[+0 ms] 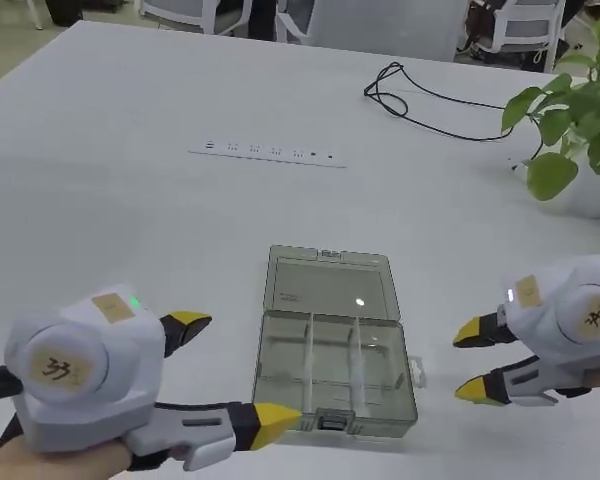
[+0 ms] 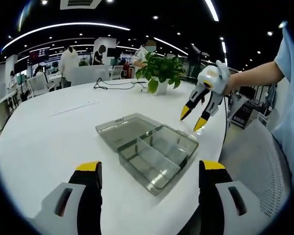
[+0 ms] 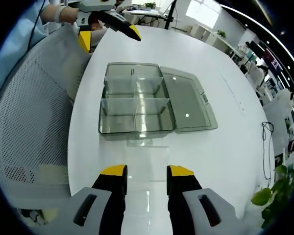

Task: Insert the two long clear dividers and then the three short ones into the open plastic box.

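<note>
My left gripper (image 1: pixel 238 368) and right gripper (image 1: pixel 468 363) hang open and empty, the open plastic box (image 1: pixel 270 330) between them. Two clear dividers (image 1: pixel 308 350) stand inside (short ones I cannot count). One clear piece (image 3: pixel 142 142) lies just ahead of my right gripper, so I judge the job part done.

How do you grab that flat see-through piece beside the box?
Grip the small clear plastic piece by its near edge, the right gripper coming in low from its own side, I'd say. It lies flat on the white table beside the clear plastic box, so only thin edges offer a hold.
</note>
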A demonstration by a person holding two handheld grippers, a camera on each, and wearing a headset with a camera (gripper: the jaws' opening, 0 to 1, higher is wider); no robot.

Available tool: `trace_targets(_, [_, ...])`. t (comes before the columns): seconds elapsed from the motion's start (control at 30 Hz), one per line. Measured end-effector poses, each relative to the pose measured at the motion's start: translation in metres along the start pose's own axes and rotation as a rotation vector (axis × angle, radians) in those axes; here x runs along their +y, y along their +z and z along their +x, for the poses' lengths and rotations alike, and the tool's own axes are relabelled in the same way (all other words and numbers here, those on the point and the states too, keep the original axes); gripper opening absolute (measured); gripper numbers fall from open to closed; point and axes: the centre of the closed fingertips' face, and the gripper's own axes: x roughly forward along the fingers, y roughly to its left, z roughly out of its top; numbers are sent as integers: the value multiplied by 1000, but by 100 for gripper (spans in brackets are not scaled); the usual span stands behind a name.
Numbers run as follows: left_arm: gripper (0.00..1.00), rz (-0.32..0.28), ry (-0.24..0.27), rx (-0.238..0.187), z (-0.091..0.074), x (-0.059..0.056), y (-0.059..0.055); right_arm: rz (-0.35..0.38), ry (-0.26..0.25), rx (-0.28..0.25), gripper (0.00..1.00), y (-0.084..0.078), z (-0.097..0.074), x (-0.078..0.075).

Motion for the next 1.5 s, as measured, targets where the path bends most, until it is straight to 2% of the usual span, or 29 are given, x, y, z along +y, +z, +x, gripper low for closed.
trace_targets(0.03, [82,-5,1,-1,0,1,1,-10,-17,-2,33,3,-2,-2])
trace_targets(0.2, [81,-52,-11,-8,2,0,9,-34,-35,-17,33,18,-8,-2])
trace_targets(0.23, [81,-57,-13,-8,2,0,10,-52,-53,-28,33,24,-10,-3])
trace_targets(0.4, [78,-138,-47,-20,8,-5,20,-95,-63,-65,33,48,-15,2])
trace_targets(0.5, [71,-182,-76,-26,12,-11,23,-132,-70,-78,33,61,-18,4])
trace_targets(0.63, [68,-255,-106,-38,17,-19,27,-197,-97,-111,33,82,-24,6])
trace_targets(0.73, [61,-307,-142,-43,20,-27,31,-215,-103,-128,33,94,-26,10])
trace_targets(0.77, [59,-340,-161,-60,21,-30,35,-232,-104,-139,33,99,-27,11])
trace_targets(0.83, [54,-392,-200,-63,23,-38,38,-255,-116,-150,33,107,-27,12])
trace_targets(0.9, [46,-401,-215,-62,25,-39,39,-260,-115,-154,33,111,-27,14])
trace_targets(0.97, [43,-417,-223,-58,29,-42,40,-274,-111,-158,33,116,-26,17])
trace_targets(1.03, [42,-441,-260,-57,31,-49,42,-299,-110,-159,33,119,-25,20])
trace_targets(1.07, [40,-492,-278,-54,33,-53,44,-306,-110,-154,33,120,-24,21])
trace_targets(1.17, [35,-529,-303,-62,35,-57,47,-317,-108,-158,33,124,-23,23])
trace_targets(1.3, [25,-547,-318,-58,39,-61,48,-338,-109,-159,33,126,-23,25])
trace_targets(1.33, [24,-547,-318,-60,39,-61,48,-343,-111,-160,33,127,-23,25])
trace_targets(1.4, [23,-584,-319,-54,41,-61,47,-367,-119,-151,33,127,-22,25])
trace_targets(1.5, [21,-596,-318,-56,42,-61,45,-379,-120,-145,33,129,-22,27])
